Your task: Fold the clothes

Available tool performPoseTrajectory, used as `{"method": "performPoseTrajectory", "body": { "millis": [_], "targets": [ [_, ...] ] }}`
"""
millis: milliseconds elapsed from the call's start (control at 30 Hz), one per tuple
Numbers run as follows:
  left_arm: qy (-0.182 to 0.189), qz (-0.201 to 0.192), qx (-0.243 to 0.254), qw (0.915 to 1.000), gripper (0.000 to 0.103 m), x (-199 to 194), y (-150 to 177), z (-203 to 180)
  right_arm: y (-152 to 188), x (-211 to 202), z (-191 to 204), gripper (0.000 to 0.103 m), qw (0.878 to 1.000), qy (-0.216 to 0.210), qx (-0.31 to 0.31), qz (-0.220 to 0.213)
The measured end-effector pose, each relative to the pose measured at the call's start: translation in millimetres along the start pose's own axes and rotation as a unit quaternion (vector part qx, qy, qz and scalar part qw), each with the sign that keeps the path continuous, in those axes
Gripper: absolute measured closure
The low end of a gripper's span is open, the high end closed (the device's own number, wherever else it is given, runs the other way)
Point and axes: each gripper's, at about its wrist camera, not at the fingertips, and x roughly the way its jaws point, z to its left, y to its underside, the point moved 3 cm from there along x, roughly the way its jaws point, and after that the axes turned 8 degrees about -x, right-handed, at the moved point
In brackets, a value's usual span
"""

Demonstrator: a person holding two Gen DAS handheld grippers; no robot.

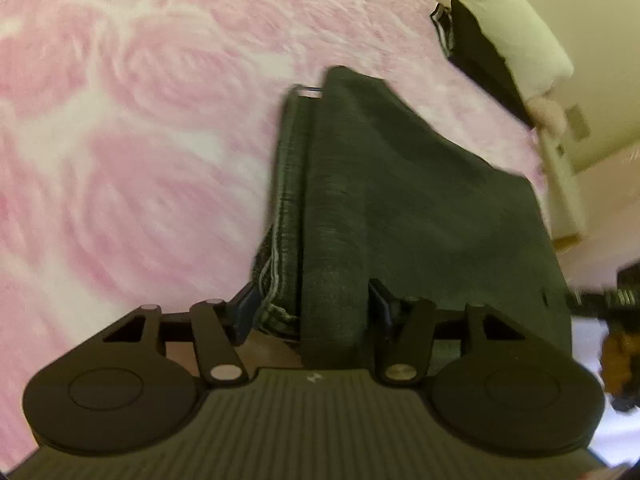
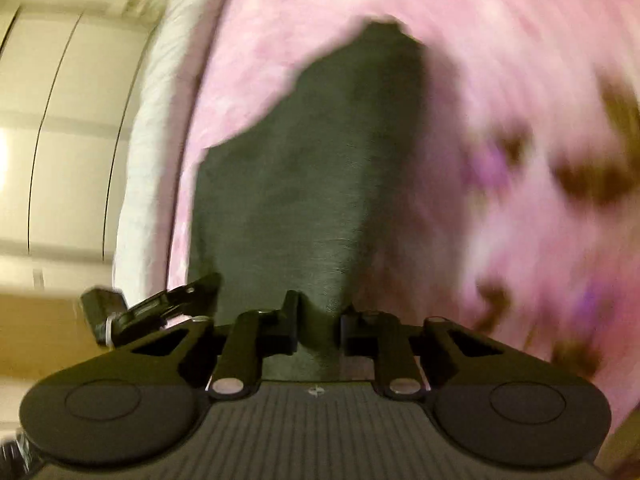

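Both grippers, left and right, have their jaws clenched on folded dark jeans. The coarse denim lies on a fuzzy pink rose-patterned bed.

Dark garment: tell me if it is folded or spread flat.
Folded, at least partly. In the left wrist view the garment lies on the pink blanket with one layer doubled over another, a stitched seam edge showing beside the top layer.
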Motion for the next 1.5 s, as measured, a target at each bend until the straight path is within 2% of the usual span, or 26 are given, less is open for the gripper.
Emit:
{"method": "performPoseTrajectory", "body": {
  "millis": [67, 133, 200, 233, 267, 333, 400, 467, 533, 600, 633, 700, 733, 767, 800, 867, 933, 967, 1000, 1067, 1133, 1267, 1300, 1367, 1400, 1500],
  "targets": [
    [0.012, -0.002, -0.041, 0.9991, 0.051, 1, 19, -18, -34, -26, 6, 0.085, 0.999, 0.024, -0.034, -0.004],
    [0.019, -0.004, -0.060, 0.9980, 0.050, 8, 38, -38, -68, -48, 6, 0.084, 0.996, 0.049, -0.075, -0.007],
    [0.015, -0.010, -0.044, 0.9989, 0.047, 16, 51, -53, -89, -60, 1, 0.078, 0.988, 0.093, -0.119, -0.004],
    [0.004, -0.013, -0.029, 0.9995, 0.047, 19, 56, -57, -94, -62, -2, 0.072, 0.982, 0.123, -0.141, -0.001],
    [-0.003, -0.016, -0.021, 0.9996, 0.044, 21, 60, -58, -95, -62, -5, 0.071, 0.974, 0.160, -0.161, 0.002],
    [0.001, -0.032, -0.014, 0.9994, 0.044, 12, 66, -54, -86, -64, -4, 0.071, 0.955, 0.216, -0.206, -0.006],
    [-0.002, -0.049, 0.002, 0.9988, 0.045, -5, 69, -52, -65, -70, 2, 0.070, 0.935, 0.249, -0.251, -0.035],
    [-0.025, -0.077, 0.048, 0.9955, 0.047, -25, 74, -59, -35, -73, 13, 0.070, 0.923, 0.247, -0.290, -0.056],
    [-0.058, -0.112, 0.112, 0.9856, 0.052, -45, 81, -72, -4, -74, 25, 0.071, 0.914, 0.232, -0.327, -0.067],
    [-0.065, -0.133, 0.205, 0.9675, 0.054, -54, 95, -96, 32, -69, 37, 0.071, 0.898, 0.210, -0.384, -0.052],
    [-0.067, -0.136, 0.258, 0.9543, 0.054, -53, 104, -108, 48, -60, 42, 0.075, 0.888, 0.201, -0.413, -0.037],
    [-0.086, -0.128, 0.379, 0.9124, 0.053, -35, 129, -131, 67, -42, 45, 0.078, 0.873, 0.195, -0.448, -0.018],
    [-0.100, -0.119, 0.435, 0.8870, 0.053, -22, 142, -140, 72, -35, 43, 0.078, 0.870, 0.196, -0.452, -0.013],
    [-0.113, -0.109, 0.489, 0.8580, 0.053, -10, 155, -148, 72, -29, 36, 0.078, 0.871, 0.201, -0.448, -0.011],
    [-0.128, -0.106, 0.517, 0.8394, 0.053, 1, 162, -148, 69, -25, 29, 0.084, 0.875, 0.205, -0.438, -0.011],
    [-0.159, -0.101, 0.568, 0.8015, 0.056, 22, 174, -145, 67, -24, 22, 0.085, 0.878, 0.209, -0.429, -0.016],
    [-0.169, -0.112, 0.575, 0.7931, 0.064, 24, 172, -142, 70, -34, 27, 0.084, 0.876, 0.204, -0.436, -0.026],
    [-0.173, -0.114, 0.576, 0.7905, 0.072, 21, 170, -141, 71, -40, 30, 0.082, 0.875, 0.200, -0.439, -0.032],
    [-0.176, -0.117, 0.578, 0.7880, 0.073, 19, 167, -140, 73, -45, 34, 0.082, 0.873, 0.198, -0.444, -0.038],
    [-0.177, -0.108, 0.597, 0.7747, 0.077, 15, 166, -142, 80, -54, 45, 0.081, 0.863, 0.197, -0.463, -0.046],
    [-0.185, -0.102, 0.633, 0.7445, 0.081, 13, 168, -144, 89, -51, 51, 0.067, 0.850, 0.197, -0.487, -0.043],
    [-0.211, -0.099, 0.701, 0.6738, 0.088, 12, 171, -151, 103, -33, 60, 0.066, 0.817, 0.208, -0.537, -0.031],
    [-0.223, -0.112, 0.712, 0.6567, 0.090, 13, 170, -152, 106, -27, 63, 0.067, 0.808, 0.214, -0.549, -0.028],
    [-0.243, -0.132, 0.725, 0.6309, 0.091, 17, 168, -152, 108, -16, 63, 0.075, 0.790, 0.232, -0.567, -0.033],
    [-0.250, -0.134, 0.727, 0.6257, 0.092, 22, 168, -149, 108, -12, 63, 0.079, 0.781, 0.241, -0.574, -0.040],
    [-0.252, -0.111, 0.729, 0.6264, 0.093, 44, 174, -126, 109, -2, 62, 0.083, 0.766, 0.256, -0.587, -0.053]
  ]
}}
